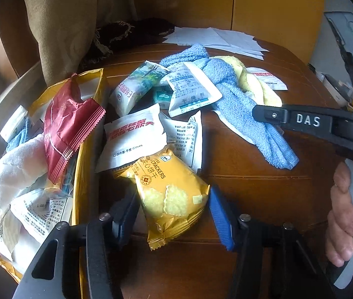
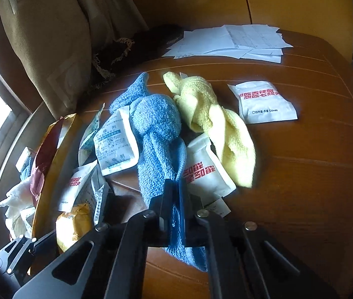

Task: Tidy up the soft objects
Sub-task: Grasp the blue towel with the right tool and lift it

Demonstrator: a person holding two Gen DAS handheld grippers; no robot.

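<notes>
Right gripper [image 2: 175, 194] first: its two dark fingers are pressed together on the near end of the blue towel [image 2: 155, 134], pinching the cloth flat between the pads. The towel runs away from the grip across the brown bench [image 2: 313, 174], bunching into a knot further out, with a white desiccant sachet [image 2: 115, 144] leaning on its left flank. Just beside it on the right lies the yellow towel [image 2: 216, 122], twisted and touching the blue one near the knot. A white pouch with red characters [image 2: 207, 174] sits tucked between the two towels, close to the gripper tips. Another white glove packet [image 2: 266, 102] lies apart, further right on the bench.

Over to the left gripper [image 1: 174, 206]: fingers spread, blue pads either side of the yellow cracker packet [image 1: 169, 189]. The pads stand just off the packet's sides; no squeeze visible. The packet lies on the bench, its far end overlapping a white glove pouch [image 1: 134, 139].

On the left sits a gold tray [image 1: 86, 174], already piled with a red wrapper [image 1: 69, 127], a white cloth [image 1: 14, 172] and printed sachets. A person's hand [image 1: 346, 214] shows at the right edge, wrapped round the right gripper's handle. White papers [image 2: 231, 42] rest at the far side of the bench.
</notes>
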